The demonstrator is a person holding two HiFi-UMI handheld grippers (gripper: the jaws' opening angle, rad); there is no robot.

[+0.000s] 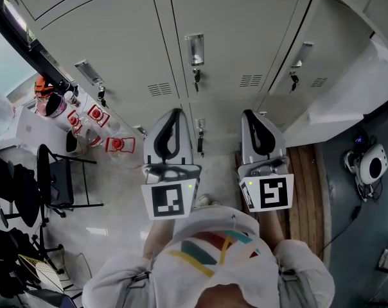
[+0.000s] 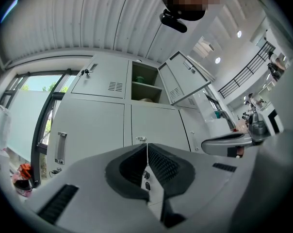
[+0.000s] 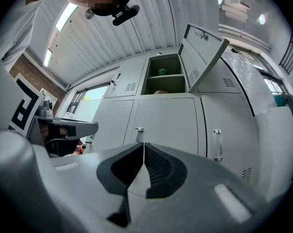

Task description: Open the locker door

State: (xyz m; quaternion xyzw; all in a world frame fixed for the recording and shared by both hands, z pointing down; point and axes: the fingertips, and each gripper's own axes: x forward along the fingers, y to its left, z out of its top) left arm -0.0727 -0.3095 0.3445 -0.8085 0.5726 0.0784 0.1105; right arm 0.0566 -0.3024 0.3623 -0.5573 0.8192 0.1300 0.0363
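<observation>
Pale glossy floor: black chair at left, wooden slat board at right.

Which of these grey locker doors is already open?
The grey metal locker door in the upper row, swung outward; its shelved compartment shows. The other doors in view sit flush and shut.

Pale grey metal locker door, seen shut and flush with its neighbours, silver handle fitted near left edge, key hung beneath, vent slots cut low.

Black chair near red-and-white packets; wooden boards, white device at right
</observation>
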